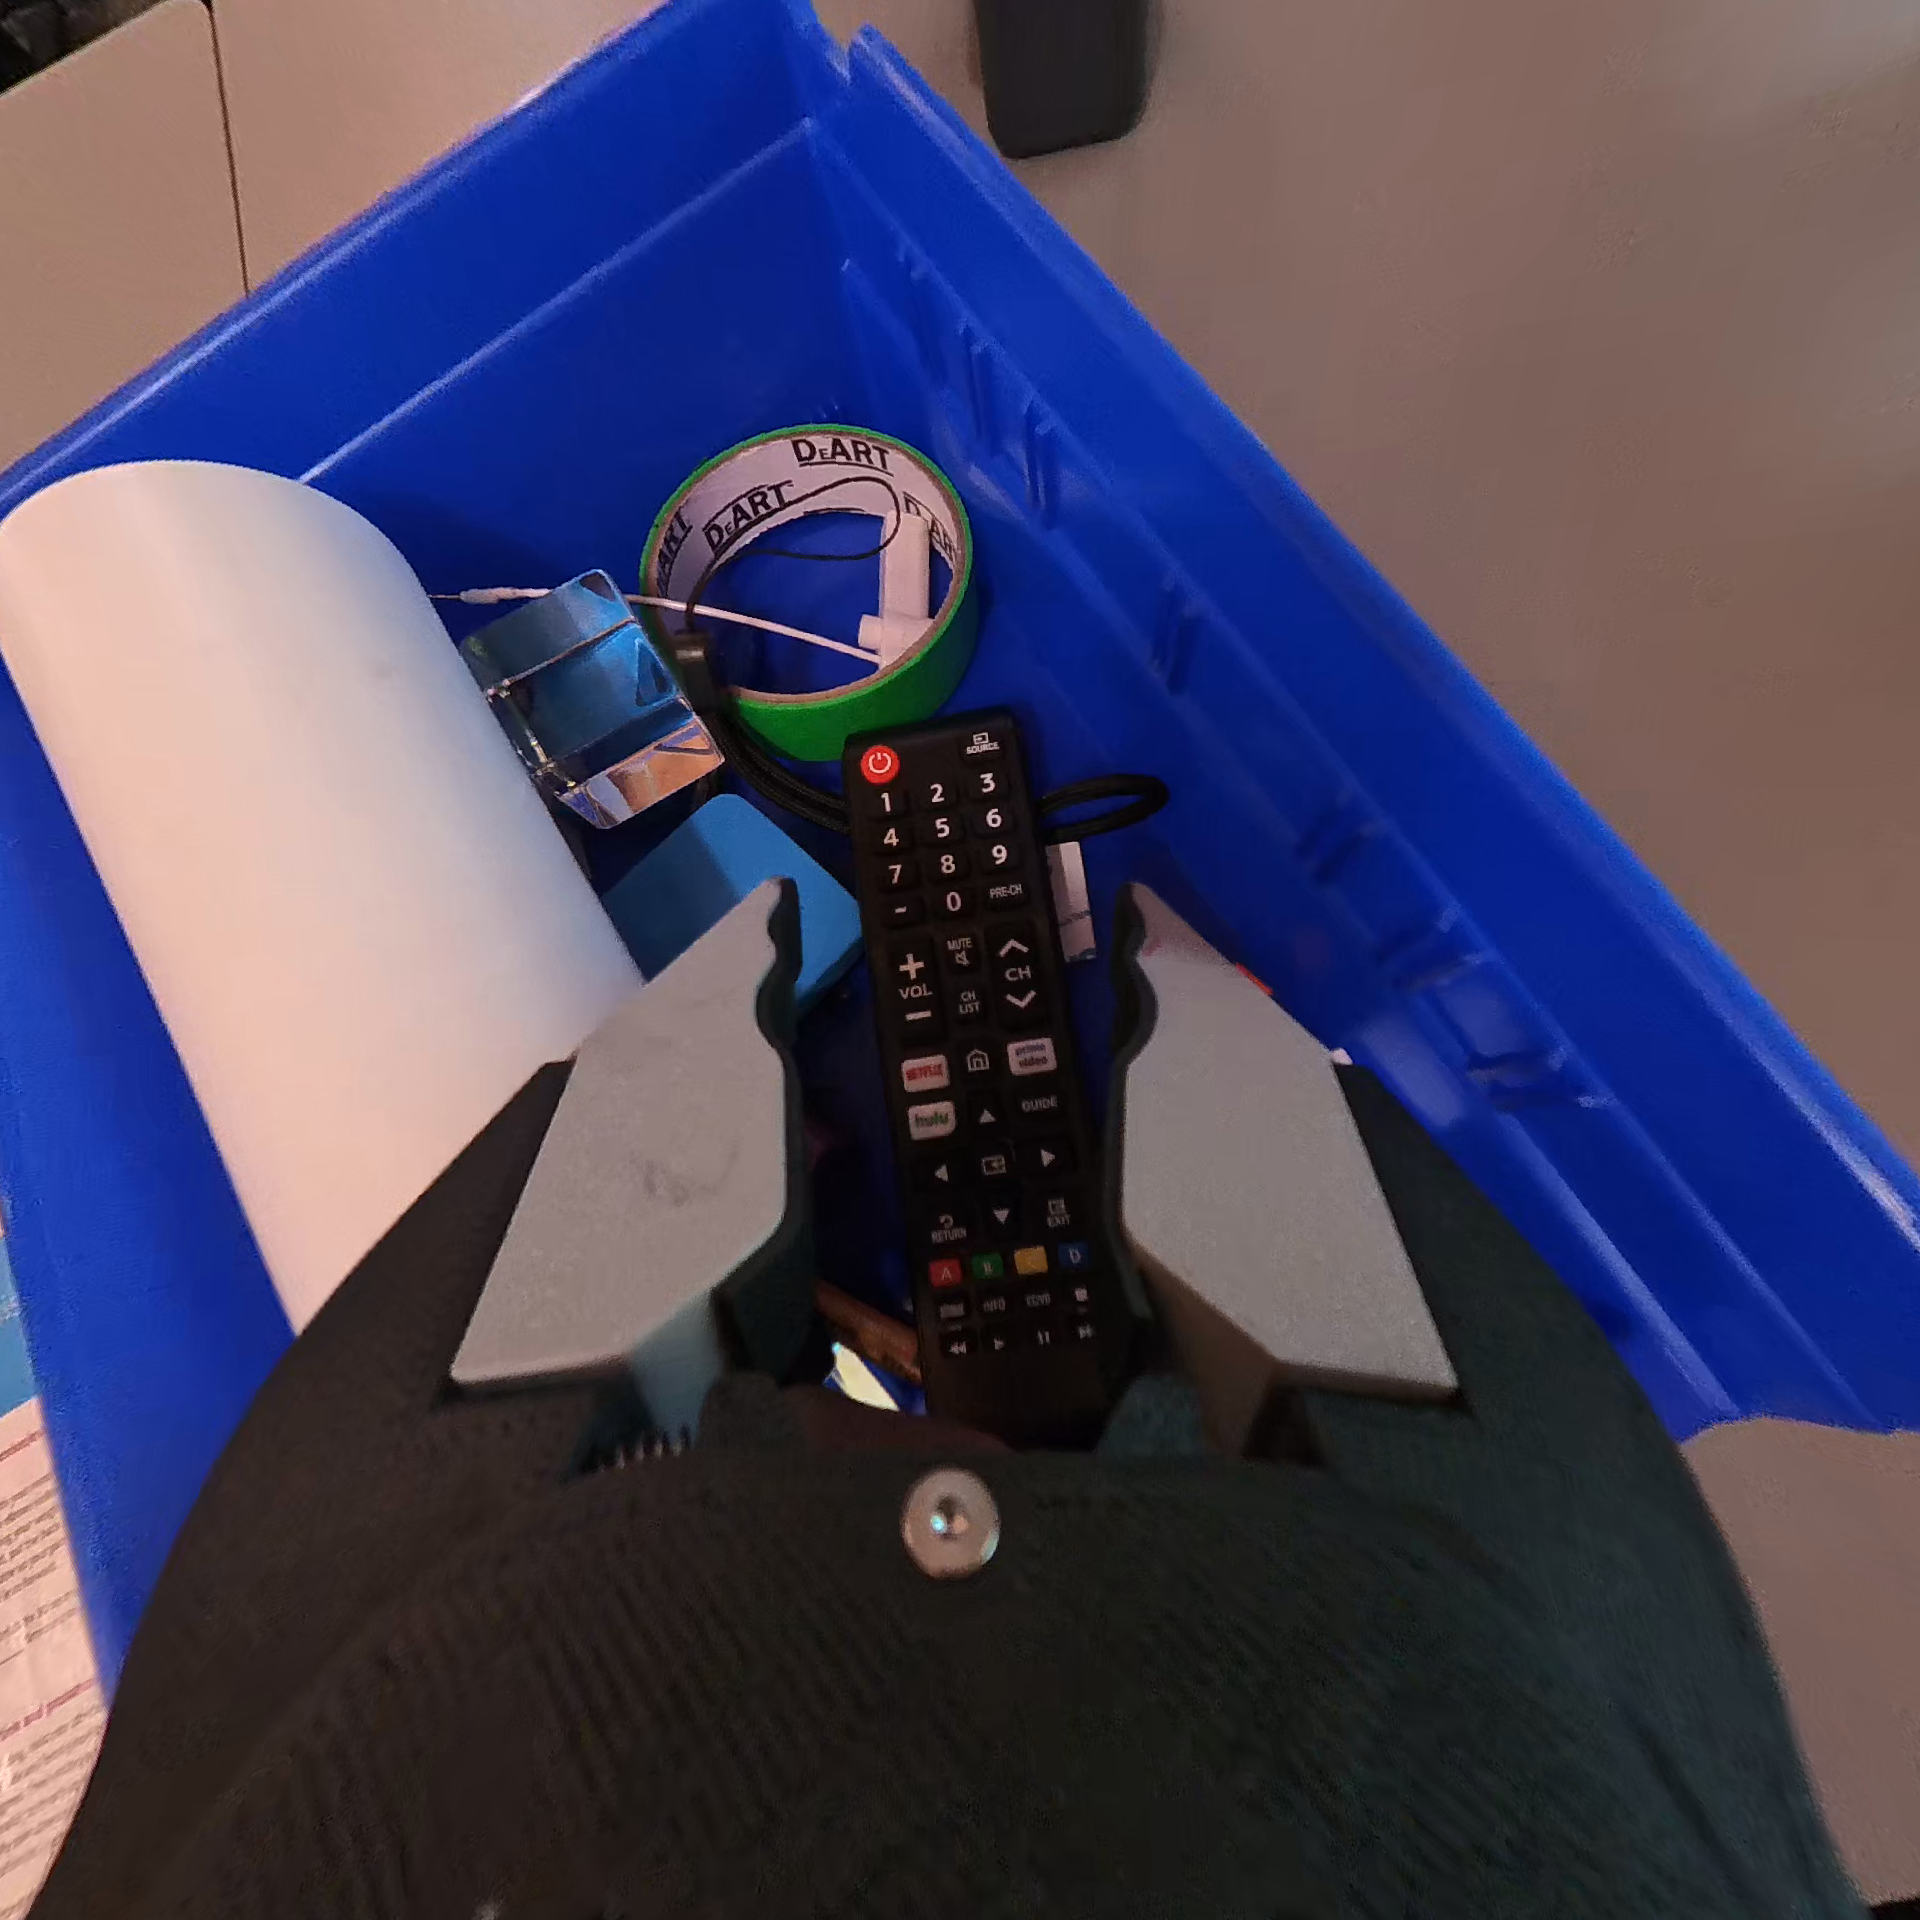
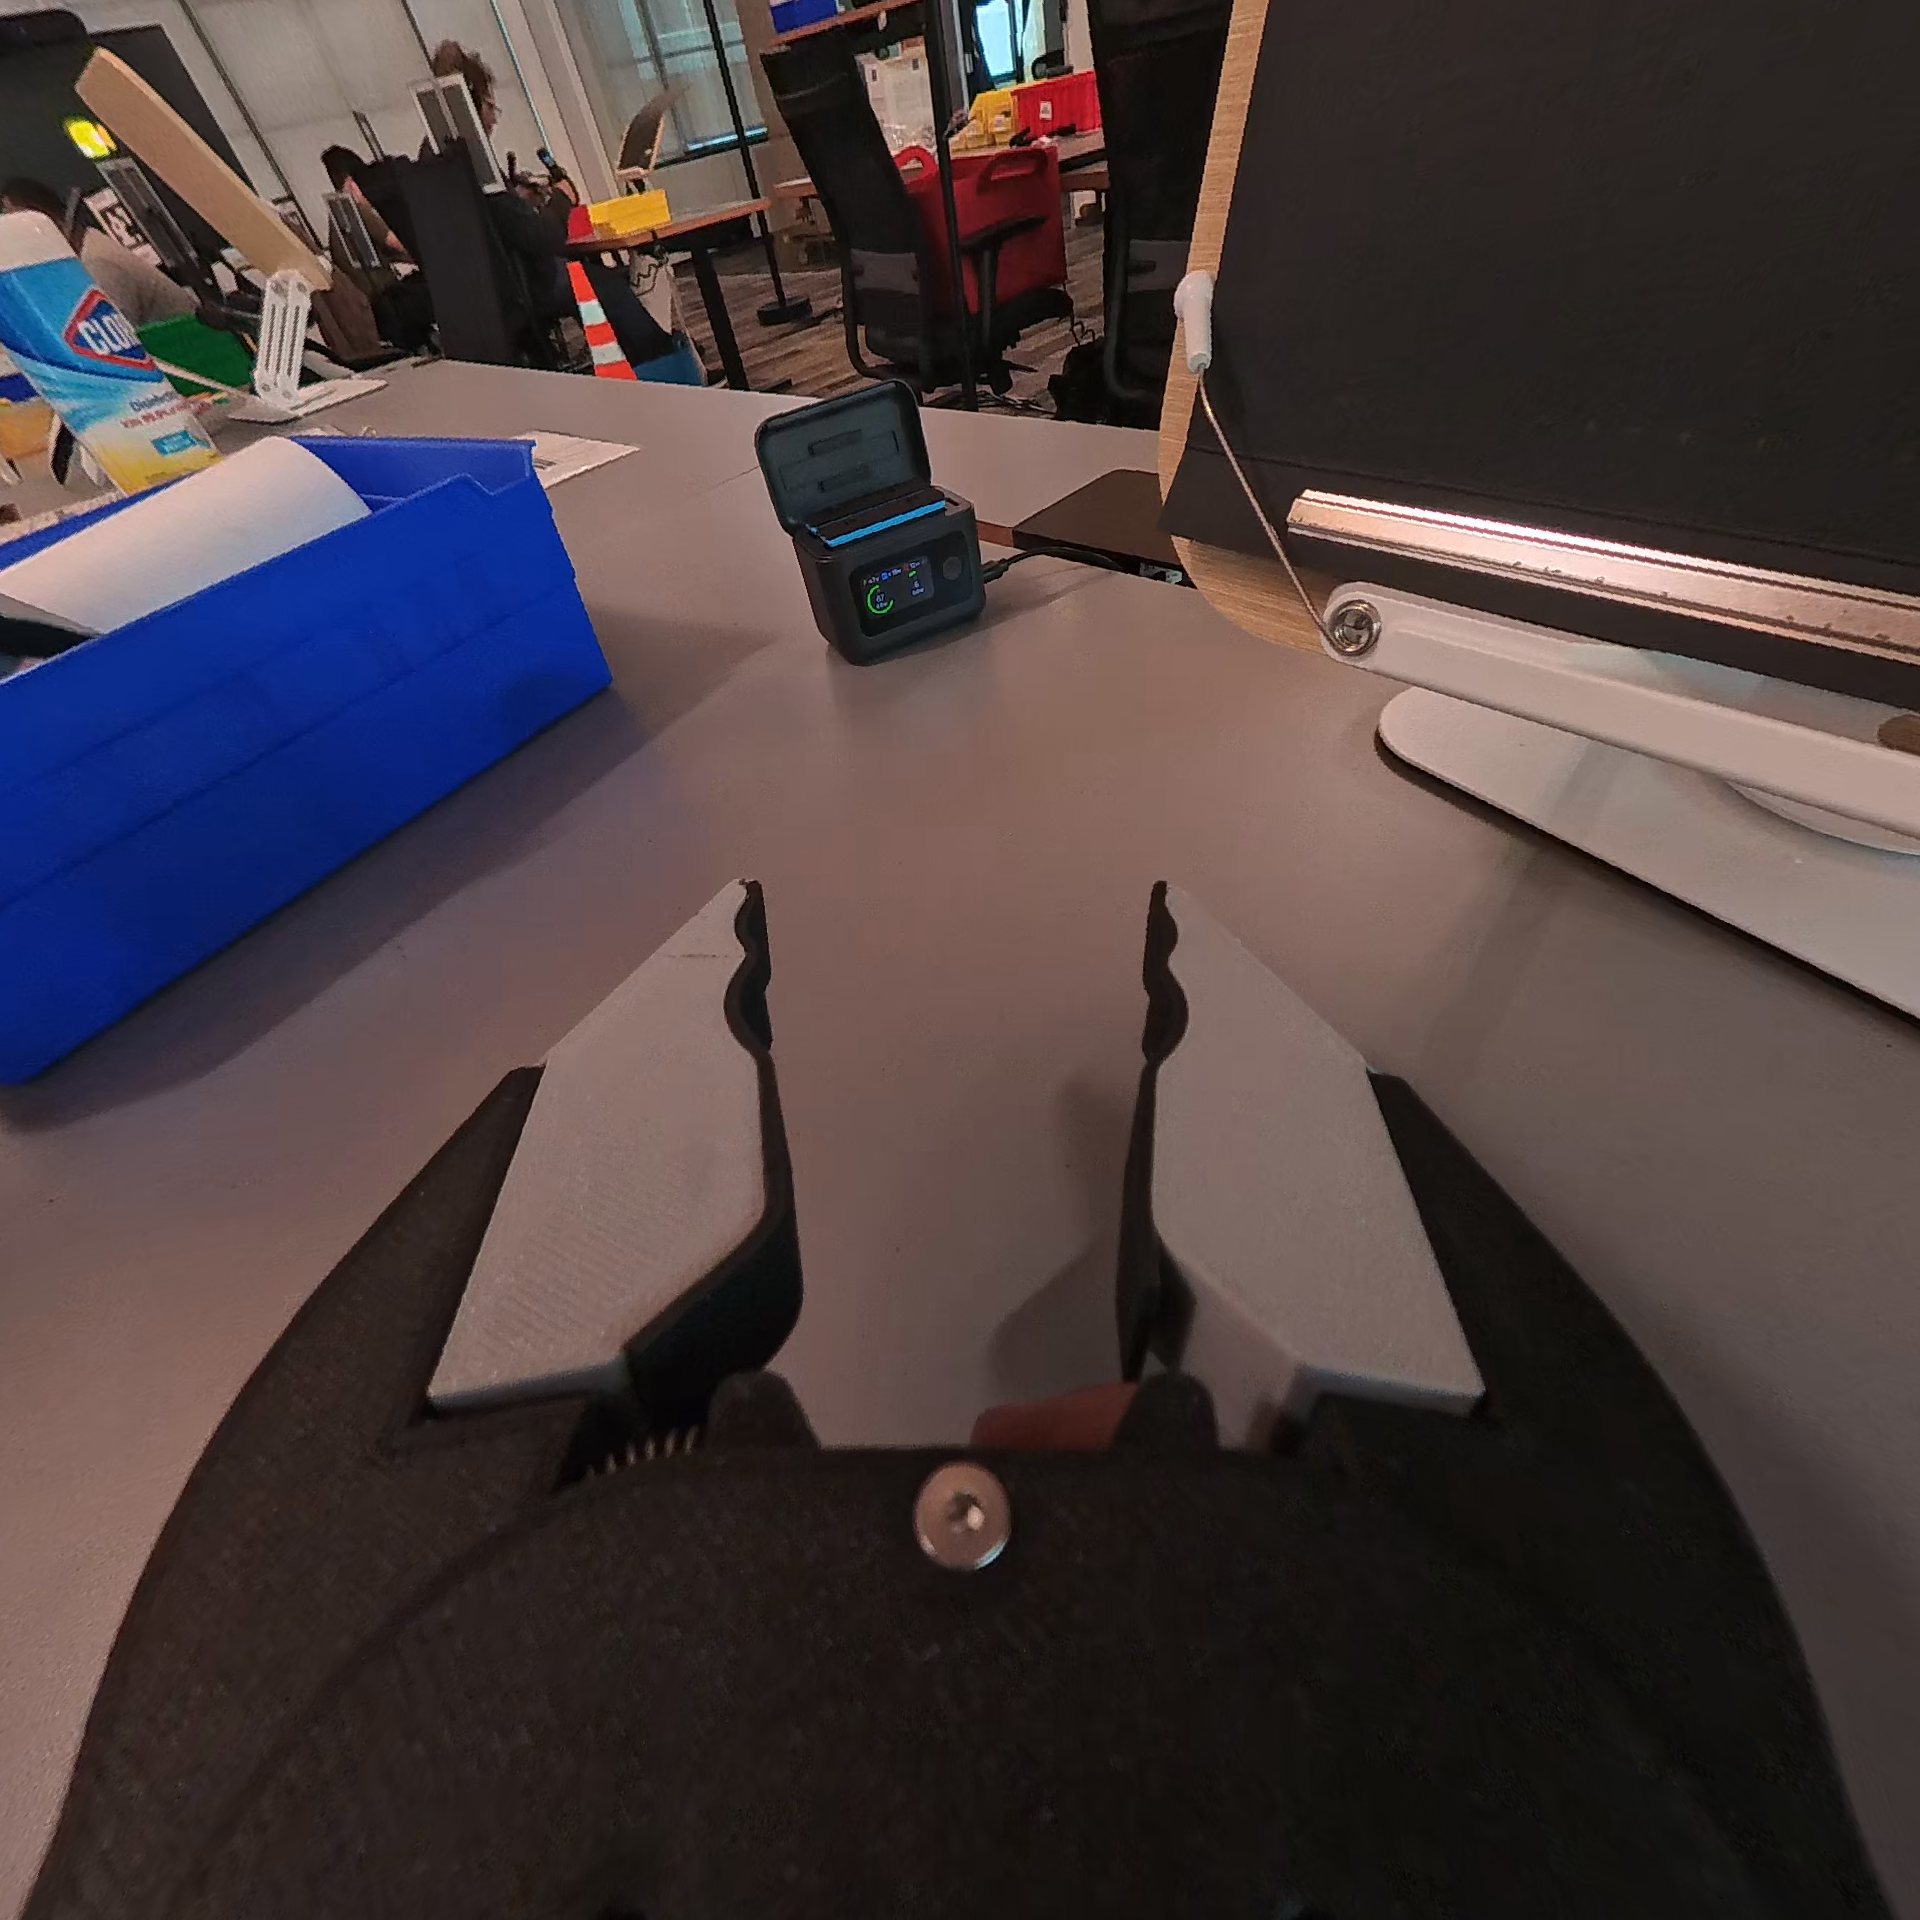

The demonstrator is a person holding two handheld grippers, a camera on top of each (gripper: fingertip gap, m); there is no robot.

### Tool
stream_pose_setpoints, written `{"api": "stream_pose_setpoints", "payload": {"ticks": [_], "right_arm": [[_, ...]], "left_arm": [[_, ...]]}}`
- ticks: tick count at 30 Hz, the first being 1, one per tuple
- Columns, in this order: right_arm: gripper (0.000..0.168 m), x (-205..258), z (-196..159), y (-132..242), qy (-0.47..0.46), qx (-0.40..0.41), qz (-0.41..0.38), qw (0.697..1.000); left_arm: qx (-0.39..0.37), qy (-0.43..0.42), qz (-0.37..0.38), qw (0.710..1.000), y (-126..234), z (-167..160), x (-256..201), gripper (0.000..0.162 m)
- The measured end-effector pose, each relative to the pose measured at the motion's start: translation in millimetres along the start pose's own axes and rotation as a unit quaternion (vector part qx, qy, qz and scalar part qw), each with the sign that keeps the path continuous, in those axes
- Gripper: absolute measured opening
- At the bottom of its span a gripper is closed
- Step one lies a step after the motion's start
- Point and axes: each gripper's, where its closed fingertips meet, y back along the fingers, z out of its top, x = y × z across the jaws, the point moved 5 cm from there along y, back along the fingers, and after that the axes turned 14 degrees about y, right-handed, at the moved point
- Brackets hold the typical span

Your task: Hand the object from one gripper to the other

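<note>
In the left wrist view, the left gripper (image 1: 954, 914) is seen lowered into a deep blue plastic bin (image 1: 1195, 582), its two grey fingers spread wide apart. A long black remote control with numbered and coloured buttons (image 1: 971, 1049) lies lengthwise in the gap between the fingers, button side up; a clear gap is seen on the left side, while on the right side contact cannot be judged, so nothing is gripped. Just beyond the remote's top end, a green-edged roll of tape with a white printed core (image 1: 810, 587) is seen on the bin floor, with thin white and black cords crossing it. A clear glass-like cube (image 1: 597, 696) rests left of the tape, against a large white paper roll (image 1: 270, 831) that fills the bin's left side. A flat light-blue block (image 1: 717, 883) is partly hidden behind the left finger.

In the right wrist view, the right gripper (image 2: 956, 904) is held above a grey tabletop (image 2: 935, 790), its jaws parted and empty. The blue bin (image 2: 291, 686) is seen at the left with the white roll (image 2: 187, 535) protruding. A small black charging case with a lit screen and raised lid (image 2: 883, 561) stands farther back, and a white monitor stand base (image 2: 1621, 790) occupies the right.
</note>
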Motion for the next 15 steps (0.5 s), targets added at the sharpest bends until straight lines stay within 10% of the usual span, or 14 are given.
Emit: {"api": "stream_pose_setpoints", "payload": {"ticks": [15], "right_arm": [[0.069,0.4,0.4,0.0,0.002,0.0,-0.001,1.0]], "left_arm": [[0.019,0.0,0.004,1.0,-11.4,-5.1,0.4,0.055]]}}
